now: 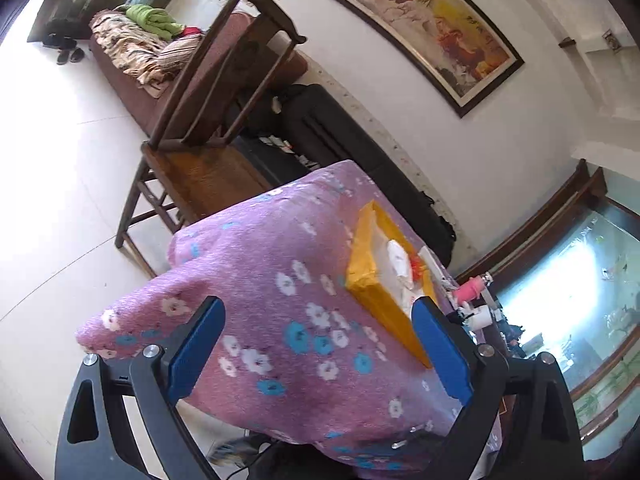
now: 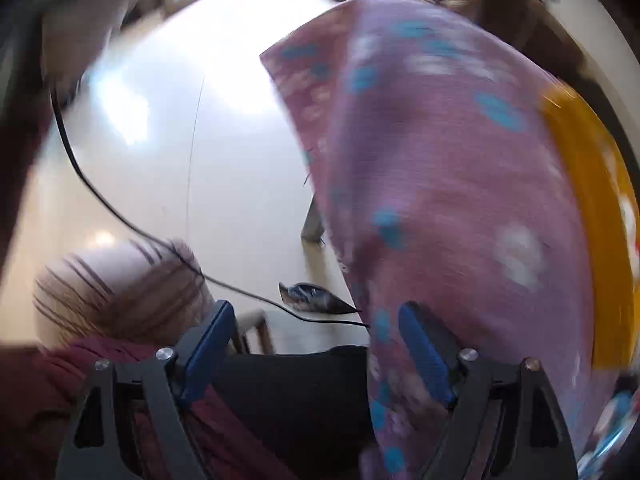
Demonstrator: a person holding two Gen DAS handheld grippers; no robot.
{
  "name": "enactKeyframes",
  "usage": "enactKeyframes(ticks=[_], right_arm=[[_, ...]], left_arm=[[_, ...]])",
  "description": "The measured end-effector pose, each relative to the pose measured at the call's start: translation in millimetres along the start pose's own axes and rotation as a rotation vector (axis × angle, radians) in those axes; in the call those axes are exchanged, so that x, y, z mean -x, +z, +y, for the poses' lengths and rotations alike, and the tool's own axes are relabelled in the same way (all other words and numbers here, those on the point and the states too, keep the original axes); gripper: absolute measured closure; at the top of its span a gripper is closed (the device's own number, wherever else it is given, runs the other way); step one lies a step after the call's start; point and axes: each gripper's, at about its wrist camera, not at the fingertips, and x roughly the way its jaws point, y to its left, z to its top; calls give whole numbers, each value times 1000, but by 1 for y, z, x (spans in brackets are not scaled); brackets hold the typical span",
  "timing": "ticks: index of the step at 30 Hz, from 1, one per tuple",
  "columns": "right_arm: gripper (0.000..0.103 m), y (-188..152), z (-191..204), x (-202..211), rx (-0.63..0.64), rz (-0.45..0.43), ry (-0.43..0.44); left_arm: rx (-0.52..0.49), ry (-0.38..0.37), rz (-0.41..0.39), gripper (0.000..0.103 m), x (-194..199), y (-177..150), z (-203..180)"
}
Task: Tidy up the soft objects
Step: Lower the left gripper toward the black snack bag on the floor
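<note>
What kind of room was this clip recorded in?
Most likely a home living room: a sofa with blankets along the wall, a large framed painting above it, a wooden chair, and a fish tank beside the table under a floral cloth.

tablecloth (image 1: 280, 280): purple, white and blue flowers
box (image 1: 372, 280): yellow
gripper pads (image 1: 196, 352): blue
chair (image 1: 208, 152): dark brown
blanket (image 1: 154, 20): green
</note>
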Motion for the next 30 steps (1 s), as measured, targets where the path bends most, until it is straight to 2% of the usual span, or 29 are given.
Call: enactKeyframes(ticks=[1,4,8,10,13,15,16,18,20,23,24,25,26,28,30], right_arm=[[13,6,14,-13,36,21,-61],[17,13,24,-11,45,-2,8],[17,28,-5,23,-16,-106,3],[16,40,-37,45,-115,-196,-20],[10,62,-82,69,-278,-336,-143],[8,75,-104,75,-350,-409,-165],[7,83,-117,75,-385,-445,-162],[7,102,-141,64,-459,-484,-159],[7,119,-163,45,-529,-485,-94],[7,142,-191,10,-628,-459,2],[6,146,-194,-2,-645,-454,10],[5,149,-197,-11,-653,-453,-17],[5,154,-193,-14,-632,-467,-76],[6,168,-190,-17,-586,-468,-28],[6,175,-187,-13,-561,-489,-48]], left_arm=[[-7,-2,-2,9,2,-1,-2],[-30,24,-20,9,15,-2,-3],[8,98,-64,9,36,-4,24],[47,174,-72,9,43,-10,46],[57,385,-31,9,41,-25,84],[49,553,78,9,23,-40,116],[53,629,164,9,8,-52,138],[95,673,312,9,-18,-77,178],[191,654,466,9,-49,-110,224],[328,630,636,9,-96,-165,284],[358,630,682,9,-113,-183,302],[384,638,735,9,-136,-206,321],[391,643,767,9,-152,-220,329],[370,611,833,9,-196,-257,344],[342,589,889,9,-233,-285,350]])
